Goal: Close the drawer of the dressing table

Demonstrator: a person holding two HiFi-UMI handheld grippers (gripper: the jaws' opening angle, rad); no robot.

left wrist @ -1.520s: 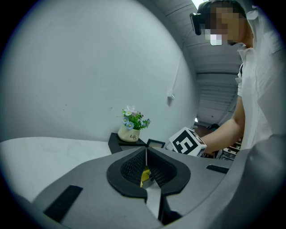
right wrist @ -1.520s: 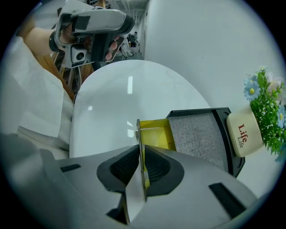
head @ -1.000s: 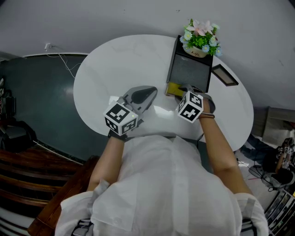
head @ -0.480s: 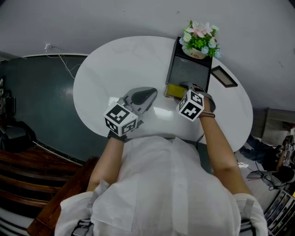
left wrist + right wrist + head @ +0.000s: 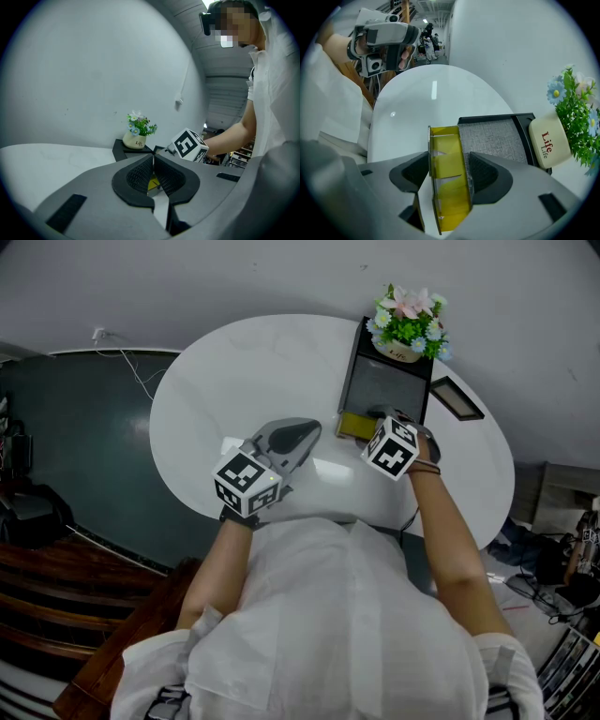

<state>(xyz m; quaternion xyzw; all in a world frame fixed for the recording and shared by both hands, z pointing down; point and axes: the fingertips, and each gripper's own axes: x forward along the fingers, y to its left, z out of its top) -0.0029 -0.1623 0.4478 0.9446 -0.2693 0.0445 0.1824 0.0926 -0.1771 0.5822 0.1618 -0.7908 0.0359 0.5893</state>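
Table (image 5: 216, 399), white and round, carries a small black dressing table (image 5: 380, 385) at its far right. Its yellow drawer (image 5: 352, 424) stands pulled out toward the person. The right gripper (image 5: 449, 164) straddles the drawer, its jaws just opened wide, released. The left gripper (image 5: 153, 176) hovers nearby, clenched and empty. A flower pot (image 5: 405, 345) sits on top of the dressing table.

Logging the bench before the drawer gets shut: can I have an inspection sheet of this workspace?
Surface: white oval table.
Job's things: dressing table box, yellow drawer pulled out.
Clutter: flower pot on the box; dark frame beside it.
Grippers: left gripper shut, empty, above the table; right gripper open astride the drawer, jaws have just been opening.
Cables: white cable on the floor, left.
Surroundings: grey wall, dark floor.
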